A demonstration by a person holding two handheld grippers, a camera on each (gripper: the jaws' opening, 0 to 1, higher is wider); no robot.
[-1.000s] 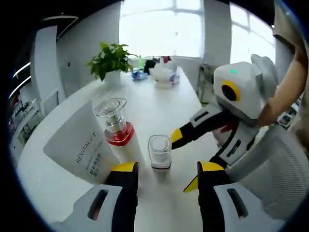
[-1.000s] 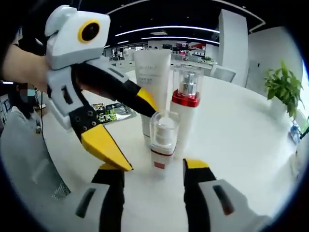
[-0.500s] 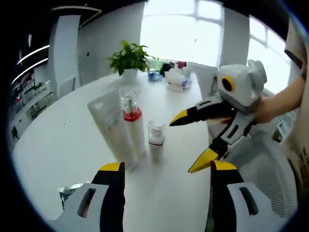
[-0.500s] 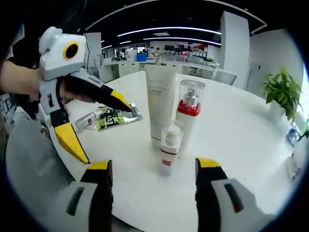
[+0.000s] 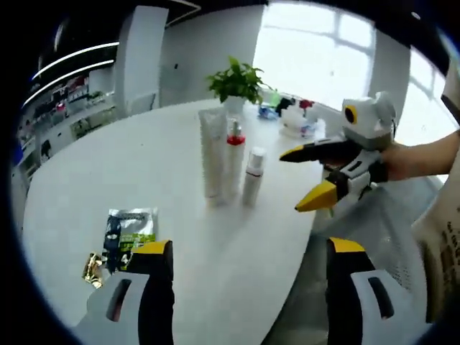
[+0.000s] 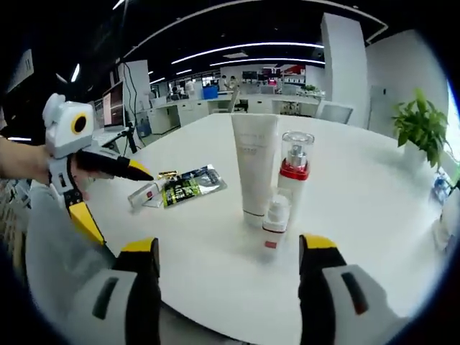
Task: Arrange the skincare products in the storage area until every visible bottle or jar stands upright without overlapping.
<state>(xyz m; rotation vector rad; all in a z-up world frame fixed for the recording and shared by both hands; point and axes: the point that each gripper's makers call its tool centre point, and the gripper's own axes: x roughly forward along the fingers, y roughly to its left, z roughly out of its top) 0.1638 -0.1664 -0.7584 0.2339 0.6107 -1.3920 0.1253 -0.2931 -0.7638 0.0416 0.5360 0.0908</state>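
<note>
Three skincare products stand upright close together on the white table [image 6: 359, 180]: a tall white tube [image 6: 254, 172] [image 5: 211, 152], a pump bottle with a red collar and clear cap [image 6: 294, 176] [image 5: 233, 158], and a small white bottle with a clear cap [image 6: 274, 223] [image 5: 251, 176]. My left gripper [image 5: 244, 262] is open and well back from them; it also shows at the left of the right gripper view [image 6: 108, 190]. My right gripper [image 6: 226, 255] is open, empty, short of the small bottle; it appears at the right of the left gripper view [image 5: 305, 176].
Flat sachets [image 6: 188, 185] [image 5: 126, 233] and a small gold packet [image 5: 92, 267] lie on the table away from the trio. A potted plant [image 5: 237, 83] [image 6: 420, 126] and small clutter [image 5: 295, 118] sit at the far end. A grey mesh chair [image 5: 374, 223] stands beside the table edge.
Both grippers have pulled back from the three products, which now look smaller and farther. The products stand as before, and the sachets have come into the left gripper view.
</note>
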